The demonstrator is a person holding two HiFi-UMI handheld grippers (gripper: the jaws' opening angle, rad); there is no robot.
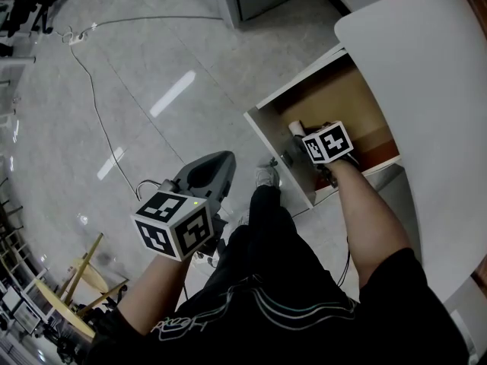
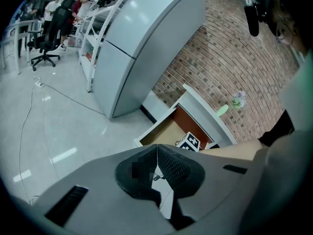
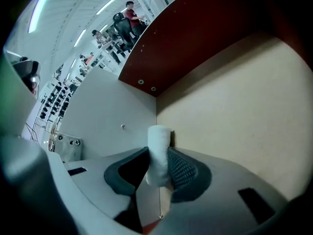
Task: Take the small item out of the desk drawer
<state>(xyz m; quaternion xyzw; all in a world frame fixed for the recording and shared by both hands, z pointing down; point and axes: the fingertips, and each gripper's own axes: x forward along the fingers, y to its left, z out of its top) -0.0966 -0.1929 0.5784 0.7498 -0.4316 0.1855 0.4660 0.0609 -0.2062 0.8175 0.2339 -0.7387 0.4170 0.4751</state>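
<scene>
The desk drawer (image 1: 335,90) stands pulled out from under the white desk top (image 1: 426,74), its tan floor bare. My right gripper (image 1: 303,132) reaches down into it and is shut on a small white cylinder (image 1: 295,128). In the right gripper view the cylinder (image 3: 158,141) stands upright between the two pads of the right gripper (image 3: 157,156), close to the drawer's white front wall (image 3: 107,116). My left gripper (image 1: 215,164) hangs over the floor to the left of the drawer. Seen in its own view, the left gripper (image 2: 156,152) is shut with nothing in it.
A cable (image 1: 95,97) runs across the glossy grey floor. Wooden legs of a stool (image 1: 80,276) show at the lower left. My leg and shoe (image 1: 266,175) are just in front of the drawer. A grey cabinet (image 2: 142,43) and a brick wall (image 2: 230,58) stand behind the desk.
</scene>
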